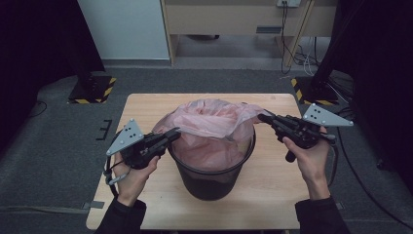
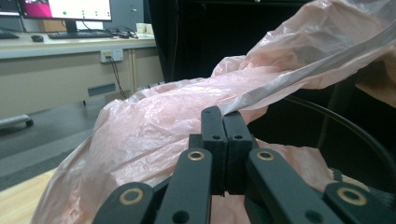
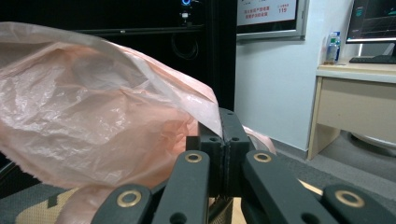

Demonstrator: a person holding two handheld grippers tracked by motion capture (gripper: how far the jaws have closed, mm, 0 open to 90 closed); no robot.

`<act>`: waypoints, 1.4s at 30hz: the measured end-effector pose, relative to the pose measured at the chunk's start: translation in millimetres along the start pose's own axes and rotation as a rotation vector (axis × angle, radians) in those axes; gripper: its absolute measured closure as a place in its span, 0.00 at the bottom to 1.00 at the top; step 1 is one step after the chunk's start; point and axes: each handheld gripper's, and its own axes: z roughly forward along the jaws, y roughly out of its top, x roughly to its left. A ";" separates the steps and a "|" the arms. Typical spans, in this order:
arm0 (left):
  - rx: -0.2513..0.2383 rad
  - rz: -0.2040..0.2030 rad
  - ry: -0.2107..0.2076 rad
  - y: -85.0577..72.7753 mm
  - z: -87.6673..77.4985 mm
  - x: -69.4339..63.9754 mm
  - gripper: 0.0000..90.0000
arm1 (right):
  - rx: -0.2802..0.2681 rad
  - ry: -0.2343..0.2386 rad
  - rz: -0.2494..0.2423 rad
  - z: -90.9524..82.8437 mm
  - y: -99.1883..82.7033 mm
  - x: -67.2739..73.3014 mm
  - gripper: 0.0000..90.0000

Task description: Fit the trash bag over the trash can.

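A black round bin (image 1: 214, 181) stands in the middle of the wooden table (image 1: 272, 180), with a thin pink plastic bag (image 1: 214, 122) bunched over its mouth. My left gripper (image 1: 176, 131) is at the bin's left rim, shut on the bag's edge. In the left gripper view the jaws (image 2: 223, 119) meet on a stretched strip of the bag (image 2: 154, 126), with the bin's rim (image 2: 355, 128) curving at the right. My right gripper (image 1: 261, 117) is shut on the bag's edge at the bin's upper right. The right gripper view shows the jaws (image 3: 224, 121) pinching the film (image 3: 93, 102).
Two black stands with yellow-and-black striped bases sit on the grey floor beyond the table, one at the left (image 1: 92, 90) and one at the right (image 1: 311, 90). A wooden desk (image 1: 234, 19) with hanging cables stands behind. Bare tabletop lies on both sides of the bin.
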 end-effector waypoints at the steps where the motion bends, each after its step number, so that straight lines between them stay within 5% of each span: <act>1: -0.005 0.000 0.001 -0.7 -3.6 -1.7 1.00 | 0.005 0.003 -0.001 -2.9 -1.3 1.8 1.00; 13: -0.004 0.000 -0.021 -27.5 -31.5 -23.2 1.00 | -0.004 0.057 0.030 -35.7 -32.9 23.2 1.00; 15: -0.022 -0.024 -0.033 -32.2 -34.9 -23.5 1.00 | 0.001 0.068 0.047 -39.2 -40.0 25.9 1.00; 25: -0.006 -0.015 -0.032 -44.3 -39.6 -27.6 1.00 | 0.063 0.089 0.081 -39.3 -65.3 29.4 1.00; 37: 0.124 -0.002 -0.033 -78.7 -27.5 -23.9 1.00 | 0.139 0.100 0.089 -37.2 -88.9 31.2 1.00; 42: 0.156 -0.053 -0.017 -90.8 -19.5 -18.0 1.00 | 0.192 0.043 0.073 -31.1 -103.4 25.1 1.00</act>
